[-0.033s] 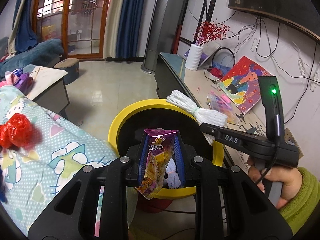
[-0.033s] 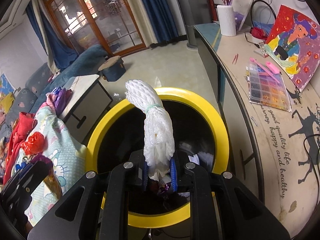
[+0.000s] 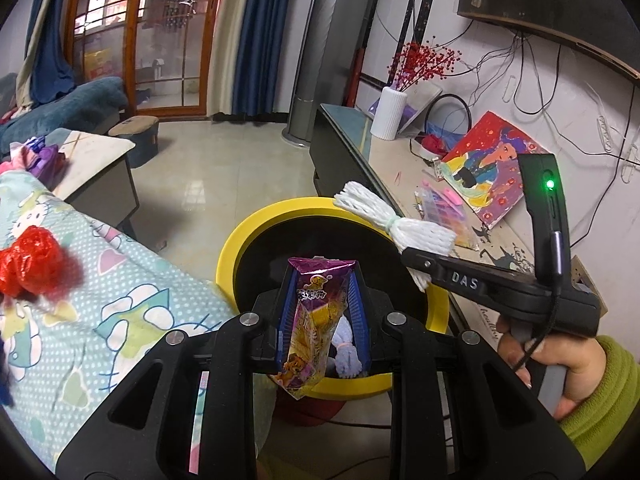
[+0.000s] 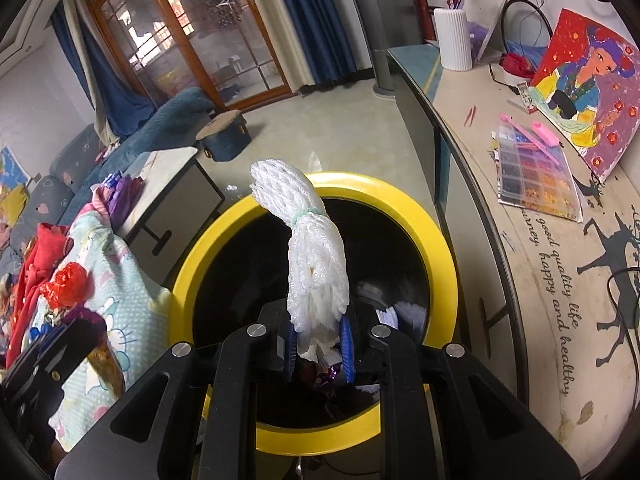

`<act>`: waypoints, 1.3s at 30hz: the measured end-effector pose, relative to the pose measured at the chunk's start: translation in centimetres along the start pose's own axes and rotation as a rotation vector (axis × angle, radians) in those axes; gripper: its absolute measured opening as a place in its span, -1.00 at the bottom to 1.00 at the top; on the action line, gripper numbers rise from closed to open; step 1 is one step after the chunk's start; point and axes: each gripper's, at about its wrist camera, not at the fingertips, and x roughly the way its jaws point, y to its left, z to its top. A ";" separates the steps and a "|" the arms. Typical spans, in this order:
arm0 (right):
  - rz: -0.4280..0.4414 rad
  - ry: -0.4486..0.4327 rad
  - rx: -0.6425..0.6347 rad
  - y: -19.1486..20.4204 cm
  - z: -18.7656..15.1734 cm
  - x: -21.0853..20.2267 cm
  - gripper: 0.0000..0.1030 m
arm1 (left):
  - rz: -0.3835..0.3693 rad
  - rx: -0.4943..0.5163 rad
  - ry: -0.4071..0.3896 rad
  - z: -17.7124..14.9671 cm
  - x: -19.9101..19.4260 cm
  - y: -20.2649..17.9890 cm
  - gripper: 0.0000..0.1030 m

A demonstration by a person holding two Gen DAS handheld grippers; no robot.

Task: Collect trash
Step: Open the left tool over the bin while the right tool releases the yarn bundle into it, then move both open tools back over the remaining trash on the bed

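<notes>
A purple snack wrapper [image 3: 308, 332] stands upright between the blue pads of my left gripper [image 3: 322, 280], which is shut on it above the near side of a black bin with a yellow rim [image 3: 228, 248]. My right gripper [image 4: 320, 332] is shut on a white foam net bundle [image 4: 316, 264] directly above the bin's mouth [image 4: 440, 240]. In the left wrist view that right gripper [image 3: 412, 258] reaches in from the right with the foam net [image 3: 384, 216] over the far rim. White scraps [image 4: 400, 312] lie inside the bin. A crumpled red plastic bag [image 3: 28, 260] rests on the blanket to the left.
A cartoon-print blanket [image 3: 120, 300] borders the bin on the left. A long bench on the right carries a white vase [image 3: 388, 118], a painting [image 3: 492, 172] and a bead box [image 4: 536, 168]. A low table [image 3: 92, 160] and a stool [image 4: 224, 136] stand beyond on the tiled floor.
</notes>
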 end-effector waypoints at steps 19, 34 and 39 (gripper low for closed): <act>0.003 0.035 0.013 -0.5 -0.5 0.7 -0.36 | 0.005 -0.087 0.004 1.5 2.4 1.5 0.23; 0.013 -0.035 -0.002 1.0 0.1 -1.5 0.02 | 0.126 -0.174 -0.074 1.0 -2.8 4.4 0.78; 0.055 -0.052 -0.037 3.2 -0.3 -2.5 0.03 | 0.179 -0.201 -0.109 0.4 -5.3 5.8 0.78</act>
